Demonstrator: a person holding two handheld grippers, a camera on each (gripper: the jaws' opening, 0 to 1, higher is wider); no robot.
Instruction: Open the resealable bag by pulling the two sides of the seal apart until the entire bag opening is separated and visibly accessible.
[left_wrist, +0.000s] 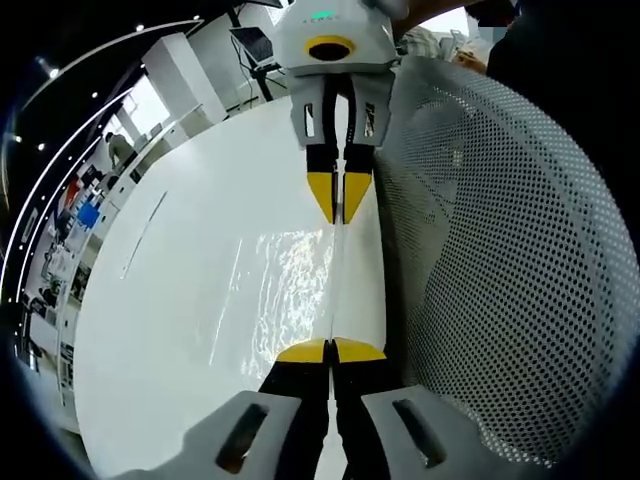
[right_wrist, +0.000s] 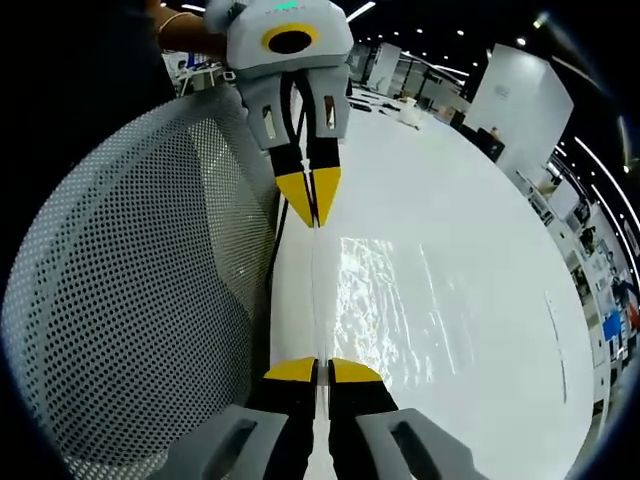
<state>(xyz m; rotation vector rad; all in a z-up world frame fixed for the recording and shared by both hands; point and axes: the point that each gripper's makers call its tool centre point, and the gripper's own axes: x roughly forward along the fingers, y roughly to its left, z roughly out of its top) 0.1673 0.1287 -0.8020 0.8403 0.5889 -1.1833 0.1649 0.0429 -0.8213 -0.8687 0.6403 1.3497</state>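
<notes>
Both grippers were clamped on the clear resealable bag (left_wrist: 290, 290), which was stretched taut between them above the white table (left_wrist: 170, 330). The left gripper (left_wrist: 331, 350) pinched one end of the seal, jaws together; the right gripper (left_wrist: 337, 200) faced it, pinching the other end. The perforated white basket (left_wrist: 500, 250) stood just beside the bag. The right gripper view added a person's forearm (right_wrist: 190, 30) behind the left gripper (right_wrist: 310, 200).

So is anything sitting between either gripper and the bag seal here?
Nothing visible. The left gripper and right gripper are each shut on the resealable bag, holding its edge from opposite ends. The perforated basket lies alongside, off the line between them.
</notes>
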